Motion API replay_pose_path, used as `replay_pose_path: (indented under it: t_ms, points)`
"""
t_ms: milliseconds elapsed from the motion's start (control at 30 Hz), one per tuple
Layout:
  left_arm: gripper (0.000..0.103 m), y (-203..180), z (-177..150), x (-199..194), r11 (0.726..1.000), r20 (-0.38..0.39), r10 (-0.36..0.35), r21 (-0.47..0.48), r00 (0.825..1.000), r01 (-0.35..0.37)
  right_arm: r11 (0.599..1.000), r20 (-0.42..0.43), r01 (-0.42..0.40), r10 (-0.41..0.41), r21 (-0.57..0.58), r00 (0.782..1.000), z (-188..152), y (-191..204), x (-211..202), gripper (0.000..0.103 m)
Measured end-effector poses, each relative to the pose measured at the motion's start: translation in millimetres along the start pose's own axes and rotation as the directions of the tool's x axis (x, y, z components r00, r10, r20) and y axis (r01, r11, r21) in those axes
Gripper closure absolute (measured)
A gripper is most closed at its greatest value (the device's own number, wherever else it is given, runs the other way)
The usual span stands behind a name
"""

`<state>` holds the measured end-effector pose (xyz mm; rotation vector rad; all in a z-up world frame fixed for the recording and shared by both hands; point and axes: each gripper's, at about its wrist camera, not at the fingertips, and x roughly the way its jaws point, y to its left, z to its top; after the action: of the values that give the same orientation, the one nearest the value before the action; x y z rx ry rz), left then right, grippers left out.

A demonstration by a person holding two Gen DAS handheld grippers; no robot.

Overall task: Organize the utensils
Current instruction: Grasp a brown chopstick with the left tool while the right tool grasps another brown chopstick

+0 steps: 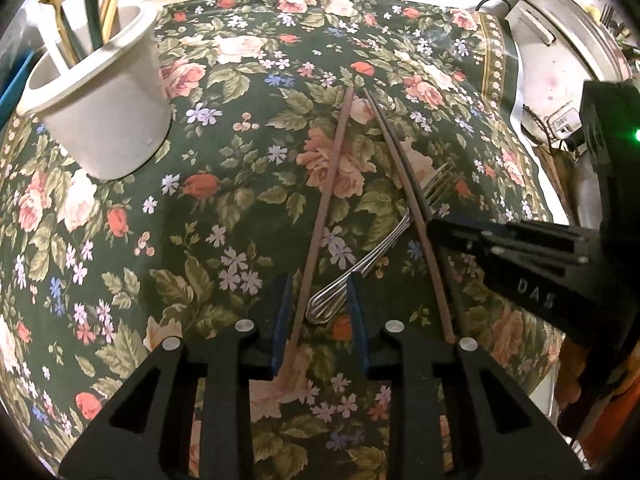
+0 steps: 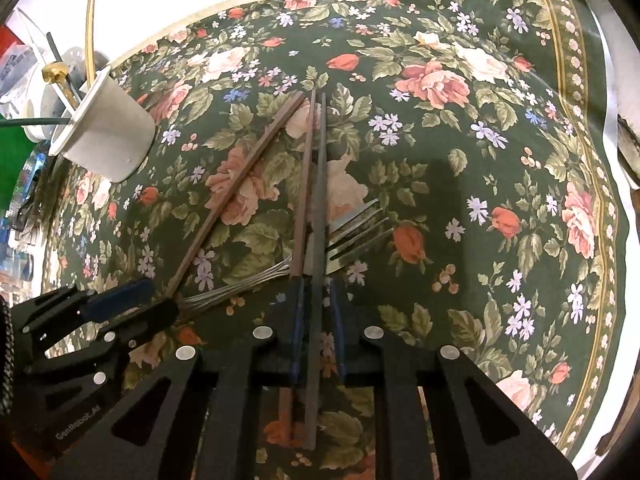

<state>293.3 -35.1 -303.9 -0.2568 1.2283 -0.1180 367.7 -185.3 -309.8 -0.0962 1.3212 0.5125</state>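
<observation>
On the floral tablecloth (image 1: 240, 80) lie a silver fork (image 1: 384, 240) and a brown chopstick (image 1: 326, 200). My left gripper (image 1: 320, 312) points down over them. Its blue pads sit against the chopstick on one side and the fork's handle end on the other, shut on both. My right gripper (image 2: 318, 312) is shut on a pair of chopsticks (image 2: 314, 184), one brown and one dark, which lie across the fork's tines (image 2: 356, 232). The right gripper's fingers (image 1: 452, 236) enter the left wrist view from the right. A white cup (image 1: 108, 120) holding several utensils stands at the far left.
A white round appliance (image 1: 560, 60) with a cable stands at the table's far right corner. Clutter and packets (image 2: 20, 80) lie behind the cup (image 2: 108, 136). The cloth's bordered edge (image 2: 592, 160) runs down the right side.
</observation>
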Motion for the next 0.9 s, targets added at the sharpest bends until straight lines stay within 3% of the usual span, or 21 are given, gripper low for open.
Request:
replay_pose_path:
  t_ms: [200, 567, 700, 900]
  points:
    - [0.081, -11, 14, 7, 0.997, -0.016, -0.074, 0.001, 0.997, 0.074, 0.999, -0.012, 0.01, -0.009, 0.042, 1.0, -3, -7, 3, 0.098]
    - [0.081, -48, 53, 35, 0.99, -0.033, -0.137, -0.008, 0.99, 0.137, 0.994, 0.026, 0.059, -0.062, 0.091, 0.998, -12, -40, -17, 0.098]
    - [0.081, -57, 64, 46, 0.992, -0.042, -0.128, -0.01, 0.991, 0.128, 0.991, 0.024, 0.073, -0.076, 0.114, 0.997, -15, -55, -23, 0.099]
    - [0.087, -65, 75, 60, 0.997, -0.058, -0.083, -0.007, 0.995, 0.083, 0.992, -0.002, 0.018, -0.018, 0.124, 1.0, -7, -73, -22, 0.098]
